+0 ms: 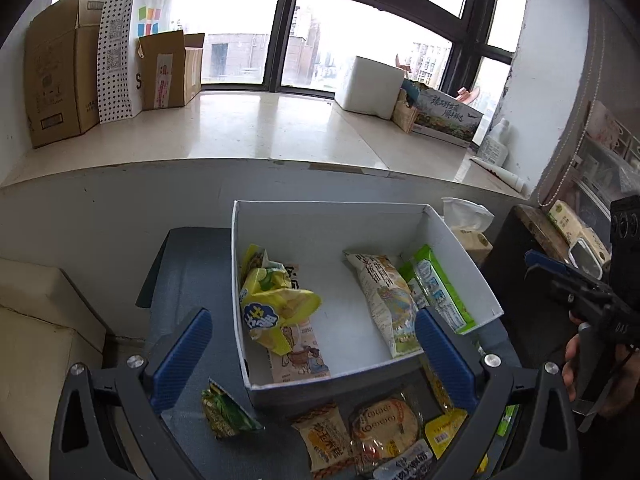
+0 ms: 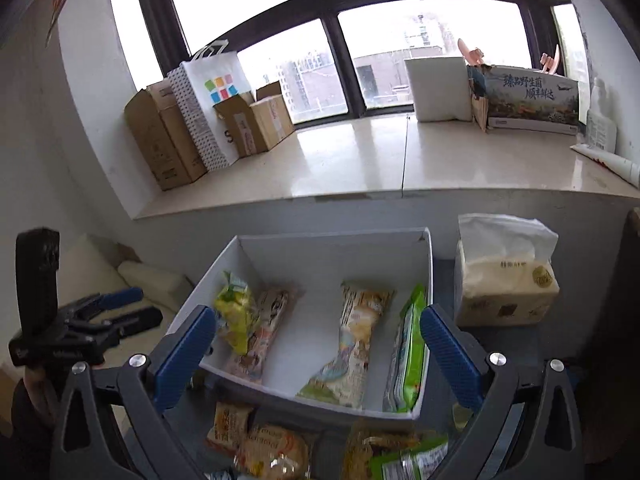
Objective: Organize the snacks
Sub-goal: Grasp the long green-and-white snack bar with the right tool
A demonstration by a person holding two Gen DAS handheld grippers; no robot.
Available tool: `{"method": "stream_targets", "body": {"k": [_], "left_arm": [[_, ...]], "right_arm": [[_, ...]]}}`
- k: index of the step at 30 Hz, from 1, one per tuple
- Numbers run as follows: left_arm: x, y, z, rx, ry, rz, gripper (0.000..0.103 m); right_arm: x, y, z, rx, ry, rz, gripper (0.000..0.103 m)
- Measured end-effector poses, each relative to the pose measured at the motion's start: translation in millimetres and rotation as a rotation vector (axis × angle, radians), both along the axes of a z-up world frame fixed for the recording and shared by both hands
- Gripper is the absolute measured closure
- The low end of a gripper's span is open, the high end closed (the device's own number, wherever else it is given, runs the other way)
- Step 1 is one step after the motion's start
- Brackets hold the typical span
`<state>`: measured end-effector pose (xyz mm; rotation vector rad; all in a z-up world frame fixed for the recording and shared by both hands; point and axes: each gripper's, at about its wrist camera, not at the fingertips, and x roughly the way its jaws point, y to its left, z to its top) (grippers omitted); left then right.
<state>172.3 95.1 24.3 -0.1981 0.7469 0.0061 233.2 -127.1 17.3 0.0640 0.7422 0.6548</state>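
A white box stands on a grey surface. It holds a yellow bag lying on a pink cartoon packet, a long white packet and a green packet. Loose snacks lie in front of it: a green packet, an orange packet and round biscuits. My left gripper hovers open over the box's near edge, holding nothing. My right gripper is likewise open and holds nothing.
A tissue pack stands right of the box. Behind runs a wide stone windowsill with cardboard boxes, a dotted paper bag and a white box. Cream cushions lie at left.
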Motion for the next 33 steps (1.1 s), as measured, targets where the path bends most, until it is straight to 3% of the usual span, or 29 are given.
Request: {"method": "stream_targets", "body": {"k": [5, 8, 16, 23, 28, 33], "left_arm": [[-66, -18, 0, 0.063, -0.048, -0.030, 0.000], [-112, -24, -18, 0.092, -0.041, -0.021, 0.000], [-184, -21, -69, 0.012, 0.052, 0.013, 0.000], [-187, -27, -77, 0.010, 0.072, 0.003, 0.000], [-182, -24, -80, 0.000, 0.088, 0.008, 0.000], [-183, -20, -82, 0.002, 0.088, 0.017, 0.000]], "right_arm": [[-61, -39, -37, -0.070, 0.055, 0.018, 0.000], [-99, -61, -62, -0.168, -0.002, -0.049, 0.000], [-145, -99, -117, -0.263, 0.053, -0.068, 0.000], [-118, -97, -141, -0.381, 0.041, -0.057, 0.000], [-77, -97, -155, -0.296, 0.118, 0.018, 0.000], [-48, -92, -170, -0.306, 0.164, 0.067, 0.000]]}}
